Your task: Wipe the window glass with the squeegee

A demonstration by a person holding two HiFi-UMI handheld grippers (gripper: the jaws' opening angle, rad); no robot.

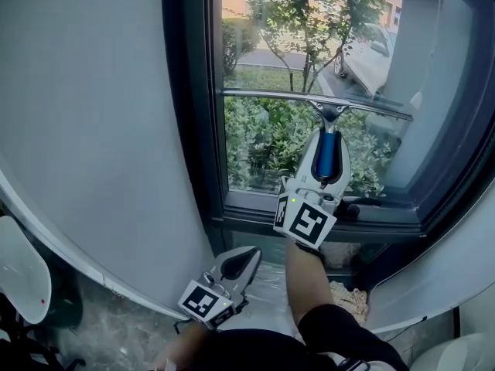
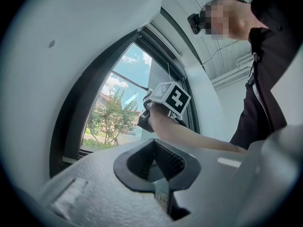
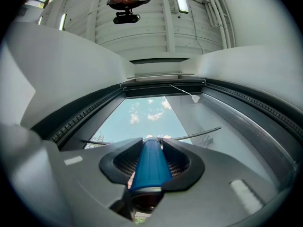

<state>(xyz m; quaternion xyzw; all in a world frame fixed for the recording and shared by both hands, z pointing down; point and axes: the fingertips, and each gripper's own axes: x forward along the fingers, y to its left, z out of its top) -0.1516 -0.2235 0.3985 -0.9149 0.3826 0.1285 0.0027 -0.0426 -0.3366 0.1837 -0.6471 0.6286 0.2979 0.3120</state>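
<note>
Right gripper view: right gripper (image 3: 154, 140) clamps squeegee (image 3: 149, 167), blue cylindrical handle | left gripper (image 2: 154, 144) closed, empty

Squeegee (image 1: 328, 151) handle: smooth glossy blue plastic; blade rail shiny metal. Window glass (image 1: 263, 137) glossy, reflective. Window frame (image 1: 189, 114) dark, matt.

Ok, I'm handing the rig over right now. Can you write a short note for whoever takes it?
Right gripper: shut on the squeegee's blue handle.
Left gripper: shut on nothing, held low beside the wall, away from the glass.
Squeegee blade: level across the window glass, its left end by the left frame.
Done: cannot tell; the glass shows no suds or streaks to mark wiped parts.
Left: probably draw the blade down over the pane beneath it, then check the rest.
</note>
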